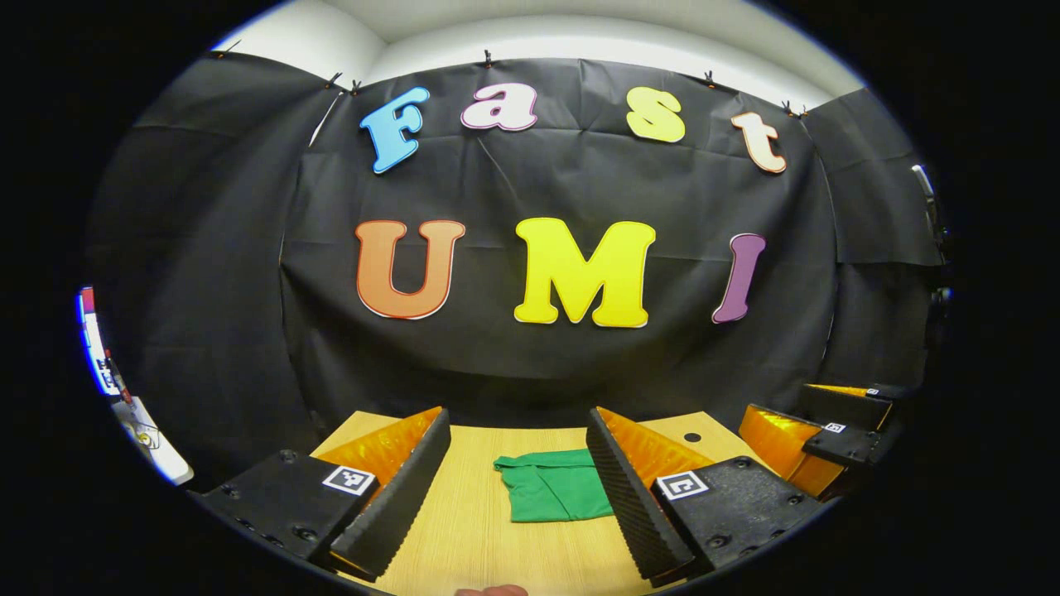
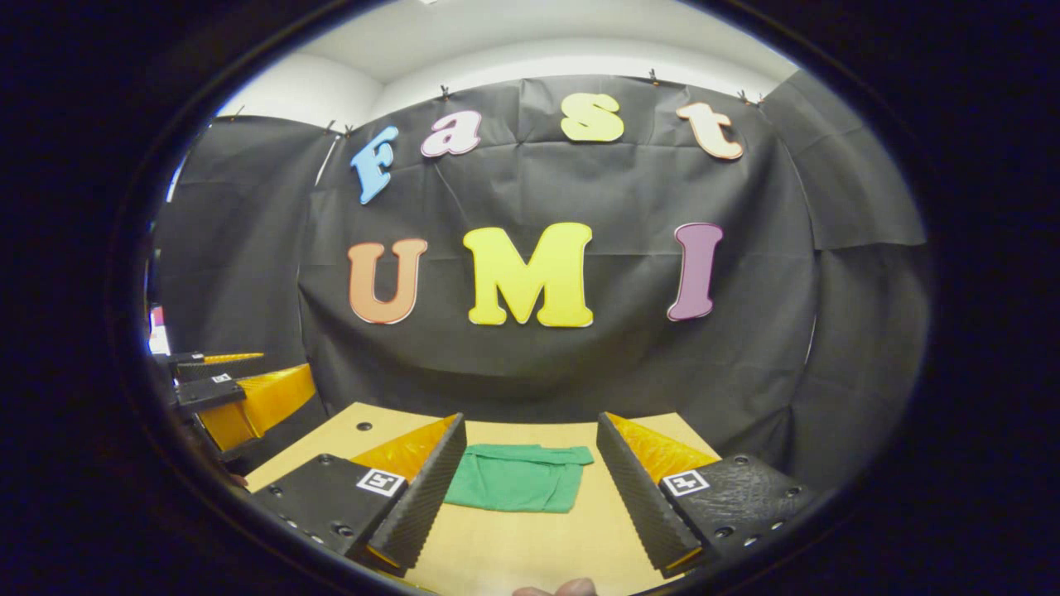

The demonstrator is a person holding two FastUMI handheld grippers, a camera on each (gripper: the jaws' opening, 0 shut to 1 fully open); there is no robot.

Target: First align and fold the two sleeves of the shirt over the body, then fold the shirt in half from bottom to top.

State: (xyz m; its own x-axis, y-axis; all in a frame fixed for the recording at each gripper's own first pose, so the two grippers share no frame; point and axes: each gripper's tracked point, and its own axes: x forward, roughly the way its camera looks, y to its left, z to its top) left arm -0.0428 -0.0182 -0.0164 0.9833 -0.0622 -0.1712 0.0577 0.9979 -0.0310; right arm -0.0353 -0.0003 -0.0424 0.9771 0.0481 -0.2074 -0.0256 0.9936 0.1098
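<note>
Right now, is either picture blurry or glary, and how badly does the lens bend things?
Left gripper view: sharp, evenly lit; the green shirt reads clearly, the table has mild sheen, and the wall bulges from fisheye. Right gripper view: also sharp; the shirt is crisp, the edges darken, and the table curves.

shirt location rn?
The green shirt lies folded on the wooden table near its far edge, below the booth's black wall. In the right gripper view it sits between the open fingers; in the left gripper view it's beside the right-hand finger.
</note>
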